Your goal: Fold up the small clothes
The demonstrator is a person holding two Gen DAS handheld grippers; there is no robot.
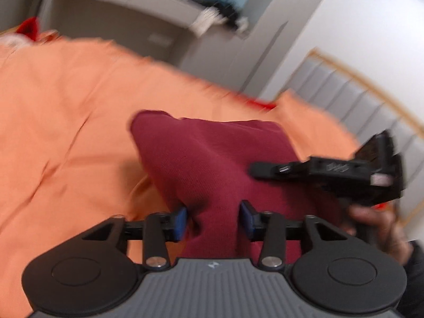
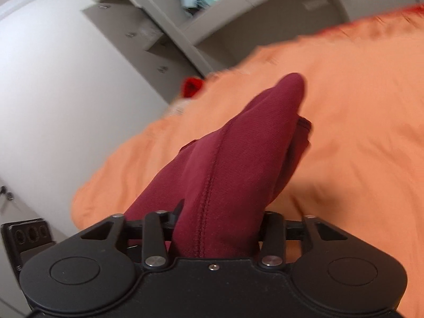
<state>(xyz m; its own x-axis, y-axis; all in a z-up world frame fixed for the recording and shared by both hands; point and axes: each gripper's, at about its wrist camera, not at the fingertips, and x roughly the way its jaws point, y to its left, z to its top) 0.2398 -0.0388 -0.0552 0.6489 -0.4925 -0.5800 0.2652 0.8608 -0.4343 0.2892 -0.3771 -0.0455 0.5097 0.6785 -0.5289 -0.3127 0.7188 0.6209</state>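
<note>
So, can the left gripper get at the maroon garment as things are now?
Probably yes: the left gripper already has the maroon garment between its jaws, and nothing blocks it. The right gripper holds another part, off to the side.

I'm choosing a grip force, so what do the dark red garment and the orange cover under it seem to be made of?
The dark red garment looks like a soft, matte fine-knit fabric: tiny ribbed texture and a stitched seam show, and it drapes limply from the right hand-held gripper. The orange cover looks like smooth woven cloth, perhaps cotton, with shallow creases; blur leaves its weave unclear.
</note>
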